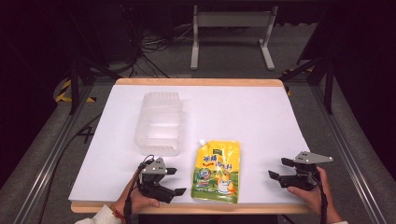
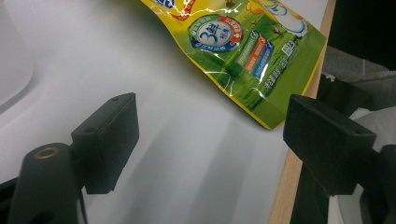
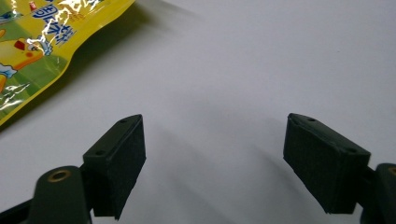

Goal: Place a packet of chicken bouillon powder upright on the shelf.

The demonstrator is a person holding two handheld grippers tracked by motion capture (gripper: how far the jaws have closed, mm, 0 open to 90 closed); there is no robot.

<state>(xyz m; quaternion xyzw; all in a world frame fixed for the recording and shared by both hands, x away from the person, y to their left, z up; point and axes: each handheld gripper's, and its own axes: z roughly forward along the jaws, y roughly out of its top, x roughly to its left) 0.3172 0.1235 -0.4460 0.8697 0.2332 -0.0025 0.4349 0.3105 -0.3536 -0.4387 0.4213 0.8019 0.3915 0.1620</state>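
A yellow and green spouted pouch [image 1: 218, 171] lies flat near the table's front edge, its white cap pointing away from me. My left gripper [image 1: 175, 181] rests just left of the pouch, open and holding nothing. In the left gripper view the pouch [image 2: 243, 51] lies ahead and to the right of the wide-apart jaws. My right gripper [image 1: 279, 168] sits some way right of the pouch, open and empty too. The right gripper view shows the pouch's edge [image 3: 42, 42] at upper left, well clear of the jaws.
A clear plastic container [image 1: 159, 122] stands on the white table cover [image 1: 243, 112] behind my left gripper, upper left of the pouch. The wooden front edge [image 1: 196, 208] runs just below both grippers. Metal rails and cables lie on the floor beyond the table.
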